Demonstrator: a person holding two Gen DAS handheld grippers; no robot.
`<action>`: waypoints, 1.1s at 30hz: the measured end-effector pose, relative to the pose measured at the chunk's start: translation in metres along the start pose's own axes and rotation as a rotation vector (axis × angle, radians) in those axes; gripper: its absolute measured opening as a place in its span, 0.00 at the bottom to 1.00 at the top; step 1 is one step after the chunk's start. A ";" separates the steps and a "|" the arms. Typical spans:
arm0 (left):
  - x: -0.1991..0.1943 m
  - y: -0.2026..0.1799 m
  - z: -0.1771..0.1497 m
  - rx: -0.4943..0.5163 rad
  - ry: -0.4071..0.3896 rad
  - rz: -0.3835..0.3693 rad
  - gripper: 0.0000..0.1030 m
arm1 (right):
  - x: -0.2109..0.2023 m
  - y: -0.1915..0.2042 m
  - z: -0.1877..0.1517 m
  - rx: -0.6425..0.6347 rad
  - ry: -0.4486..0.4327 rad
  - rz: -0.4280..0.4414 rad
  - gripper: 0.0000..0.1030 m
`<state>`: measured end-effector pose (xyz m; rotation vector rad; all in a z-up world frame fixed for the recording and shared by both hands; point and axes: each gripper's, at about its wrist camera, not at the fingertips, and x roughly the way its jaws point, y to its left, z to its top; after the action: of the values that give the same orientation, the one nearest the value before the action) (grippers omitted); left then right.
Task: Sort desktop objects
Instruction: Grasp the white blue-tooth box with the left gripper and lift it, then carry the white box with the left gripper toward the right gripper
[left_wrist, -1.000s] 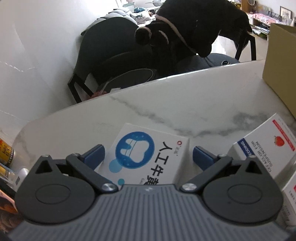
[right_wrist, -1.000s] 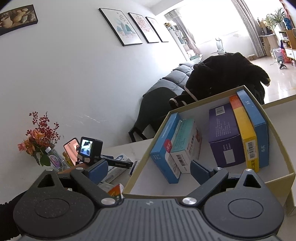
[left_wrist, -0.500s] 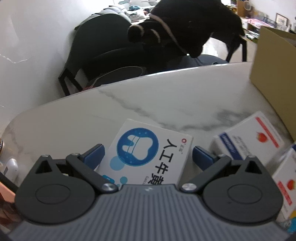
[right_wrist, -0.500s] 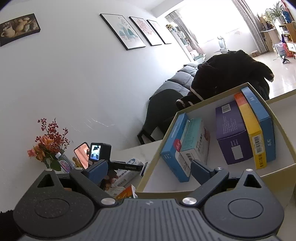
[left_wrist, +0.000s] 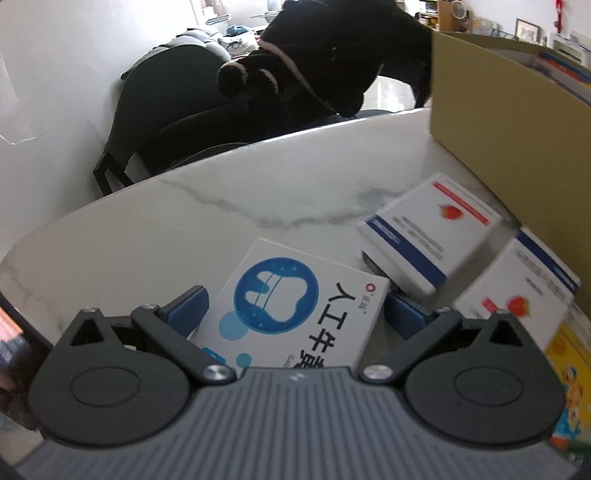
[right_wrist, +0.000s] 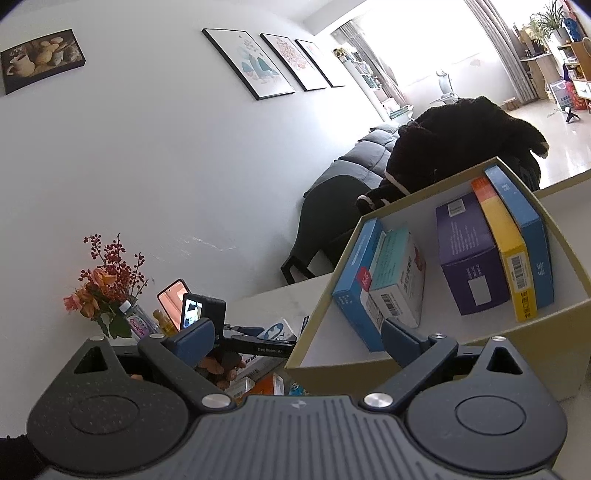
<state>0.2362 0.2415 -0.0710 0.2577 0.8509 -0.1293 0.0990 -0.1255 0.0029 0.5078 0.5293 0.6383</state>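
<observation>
The left gripper (left_wrist: 293, 308) is straddling the white box (left_wrist: 295, 306) lying flat on the table (left_wrist: 177, 229), fingers wide and gripping nothing, so closing off-centre is risking a skewed, slipping pinch.

Left wrist view sits low and close over the table (left_wrist: 229, 206), facing the far chair (left_wrist: 155, 122), with the carton (left_wrist: 509, 122) at its right edge. Right wrist view sits higher, looking down into the carton (right_wrist: 436, 369). Both views share carton, table and chair.
</observation>
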 end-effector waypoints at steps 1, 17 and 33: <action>-0.002 -0.001 -0.002 0.005 -0.001 -0.004 0.99 | 0.001 0.001 -0.001 0.002 0.004 0.001 0.95; -0.023 0.001 -0.012 0.021 -0.114 0.026 0.91 | 0.011 0.012 -0.016 0.009 0.052 0.005 0.95; -0.082 0.016 -0.004 -0.059 -0.275 0.067 0.85 | 0.040 0.031 -0.034 0.008 0.098 0.057 0.95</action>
<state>0.1835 0.2591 -0.0086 0.2073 0.5709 -0.0746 0.0922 -0.0679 -0.0163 0.5026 0.6119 0.7184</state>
